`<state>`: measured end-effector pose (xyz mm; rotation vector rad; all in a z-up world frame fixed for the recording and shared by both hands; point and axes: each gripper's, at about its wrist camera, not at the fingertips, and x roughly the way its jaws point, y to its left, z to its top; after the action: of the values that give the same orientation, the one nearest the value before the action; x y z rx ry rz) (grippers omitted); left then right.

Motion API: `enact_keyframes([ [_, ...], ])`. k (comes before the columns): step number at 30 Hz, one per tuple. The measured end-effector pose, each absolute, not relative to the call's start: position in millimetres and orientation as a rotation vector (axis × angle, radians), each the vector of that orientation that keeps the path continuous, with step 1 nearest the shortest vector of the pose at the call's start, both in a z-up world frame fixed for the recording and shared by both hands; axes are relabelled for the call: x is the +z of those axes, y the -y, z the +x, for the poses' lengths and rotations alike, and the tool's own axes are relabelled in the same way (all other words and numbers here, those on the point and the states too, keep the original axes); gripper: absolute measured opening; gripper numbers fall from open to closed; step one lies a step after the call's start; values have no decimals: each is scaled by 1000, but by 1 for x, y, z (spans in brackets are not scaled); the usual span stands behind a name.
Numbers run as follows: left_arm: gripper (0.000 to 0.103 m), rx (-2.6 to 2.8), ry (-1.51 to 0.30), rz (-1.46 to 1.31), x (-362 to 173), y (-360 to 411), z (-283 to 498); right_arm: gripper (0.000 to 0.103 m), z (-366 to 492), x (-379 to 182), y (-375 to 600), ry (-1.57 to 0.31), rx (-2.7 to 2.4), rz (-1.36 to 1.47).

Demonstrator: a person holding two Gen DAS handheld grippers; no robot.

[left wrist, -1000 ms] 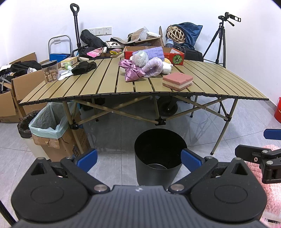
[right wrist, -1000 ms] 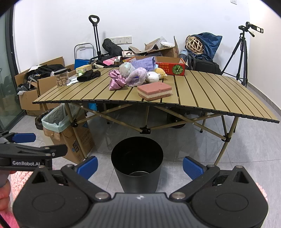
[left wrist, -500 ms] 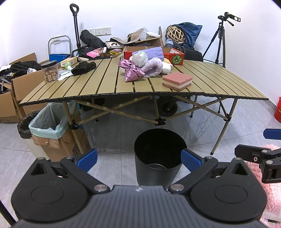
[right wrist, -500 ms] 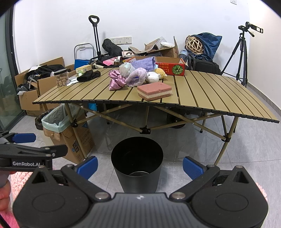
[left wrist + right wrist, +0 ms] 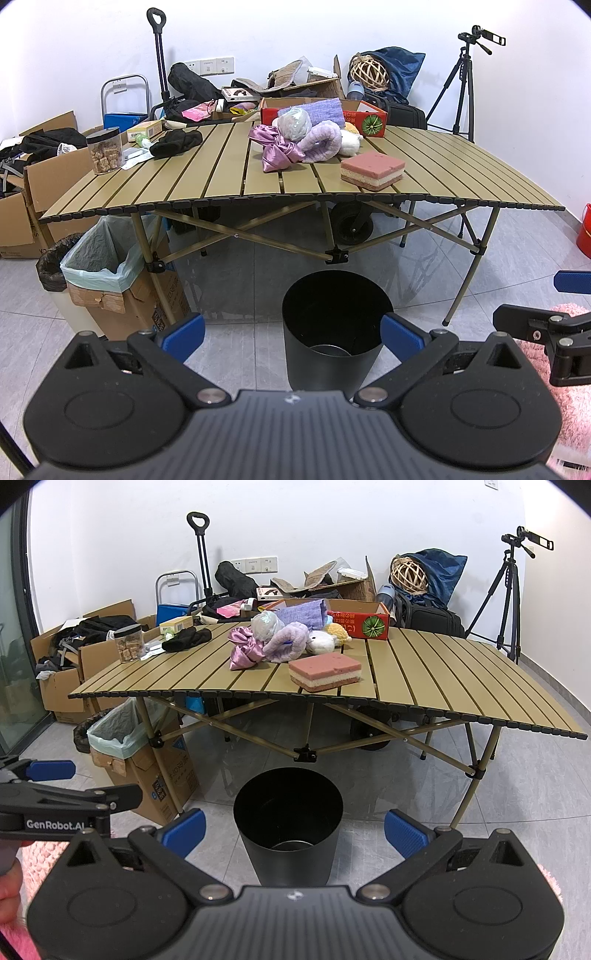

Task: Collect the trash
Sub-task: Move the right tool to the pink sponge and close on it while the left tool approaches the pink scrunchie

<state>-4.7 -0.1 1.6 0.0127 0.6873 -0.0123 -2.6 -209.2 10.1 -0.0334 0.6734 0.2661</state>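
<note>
Grey floor tiles (image 5: 240, 354) fill the foreground beneath both of my claws. My left claw (image 5: 291, 336) has its blue pads spread wide with nothing between them, and my right claw (image 5: 293, 827) is spread just as wide and empty. Directly ahead of both, on the floor, stands a round black trash bin (image 5: 332, 332), open at the top, with something pale and rounded lying at its bottom; I cannot tell what it is. It sits just in front of the near edge of the folding slatted surface (image 5: 207, 177), with bare tile all around it.

Left of the bin, under the surface's left corner, a cardboard box lined with a pale green bag (image 5: 99, 258) stands against the leg. On top, nearest the edge, lies a pink-and-cream layered sponge block (image 5: 372, 170). Behind it is a heap of a purple satin cloth (image 5: 277, 149), a lilac plush (image 5: 321, 142) and a wrapped bundle (image 5: 294, 123). Farther left are a black cloth (image 5: 176, 143) and a clear jar (image 5: 105, 150). The surface's right half is bare slats. Beyond, boxes and bags line the white wall, with a tripod (image 5: 461, 88) at right.
</note>
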Motion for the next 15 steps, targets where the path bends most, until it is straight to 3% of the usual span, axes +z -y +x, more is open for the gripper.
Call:
enact_keyframes([
  [15,103,-12,-685,12,1,0,-5,103,-3,10,209,-669,266,-35],
])
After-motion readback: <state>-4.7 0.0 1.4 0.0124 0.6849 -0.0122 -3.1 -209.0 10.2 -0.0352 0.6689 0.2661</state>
